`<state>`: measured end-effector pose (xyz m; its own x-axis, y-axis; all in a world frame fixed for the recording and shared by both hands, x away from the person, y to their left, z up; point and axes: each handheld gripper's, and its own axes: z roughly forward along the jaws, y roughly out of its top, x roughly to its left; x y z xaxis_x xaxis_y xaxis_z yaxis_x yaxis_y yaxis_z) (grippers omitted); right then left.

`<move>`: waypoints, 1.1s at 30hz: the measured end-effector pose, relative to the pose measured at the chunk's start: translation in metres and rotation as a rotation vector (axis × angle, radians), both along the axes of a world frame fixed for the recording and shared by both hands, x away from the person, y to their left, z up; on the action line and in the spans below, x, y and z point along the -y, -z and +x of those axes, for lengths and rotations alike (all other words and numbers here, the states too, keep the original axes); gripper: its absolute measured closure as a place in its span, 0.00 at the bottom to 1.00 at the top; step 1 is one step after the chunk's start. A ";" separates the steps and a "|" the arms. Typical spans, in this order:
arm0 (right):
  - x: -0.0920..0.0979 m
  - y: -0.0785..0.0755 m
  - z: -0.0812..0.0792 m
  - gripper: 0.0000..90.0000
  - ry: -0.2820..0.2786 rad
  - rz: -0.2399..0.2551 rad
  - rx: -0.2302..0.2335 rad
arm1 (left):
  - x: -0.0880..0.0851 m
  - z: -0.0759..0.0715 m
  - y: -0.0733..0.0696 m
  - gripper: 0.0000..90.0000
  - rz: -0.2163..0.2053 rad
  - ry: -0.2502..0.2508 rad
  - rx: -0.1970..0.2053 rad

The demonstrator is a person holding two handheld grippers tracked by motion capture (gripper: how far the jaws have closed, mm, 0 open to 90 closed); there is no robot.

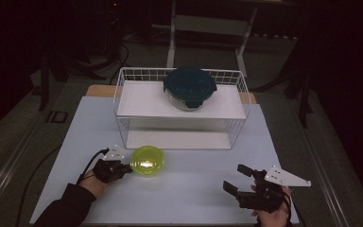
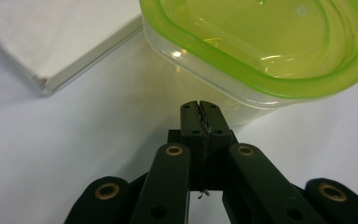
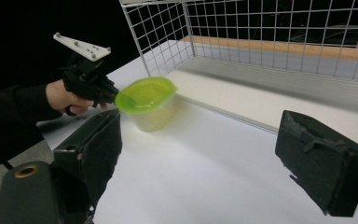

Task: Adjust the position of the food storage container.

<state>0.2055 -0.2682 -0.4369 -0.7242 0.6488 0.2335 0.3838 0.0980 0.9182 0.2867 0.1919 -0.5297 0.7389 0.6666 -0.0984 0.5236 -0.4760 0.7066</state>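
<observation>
Green-lidded container (image 1: pixel 147 161) sits on the white table (image 1: pixel 184 189) at lower centre-left of the high view, just in front of the white wire rack (image 1: pixel 123 90), whose upper shelf carries a dark-lidded round container (image 1: pixel 189 87). To its left, the left gripper (image 1: pixel 123 169) has its jaws pressed together with nothing between them; in the left gripper view the closed tips (image 2: pixel 199 108) lie right up against the container's clear wall (image 2: pixel 205 74), though contact cannot be told for sure. At lower right of the high view, the right gripper (image 1: pixel 236 178) has its jaws spread wide and empty, well apart from the container
</observation>
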 end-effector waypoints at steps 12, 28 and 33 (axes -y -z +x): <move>0.000 0.001 0.001 0.16 -0.004 -0.004 -0.005 | 0.014 0.005 -0.001 0.99 -0.006 0.012 -0.008; -0.001 0.003 0.002 0.16 -0.005 -0.009 -0.013 | 0.023 0.013 -0.003 0.99 -0.025 0.009 -0.014; -0.001 0.004 0.002 0.16 -0.006 -0.007 -0.014 | 0.033 0.016 -0.004 0.99 -0.034 0.031 -0.007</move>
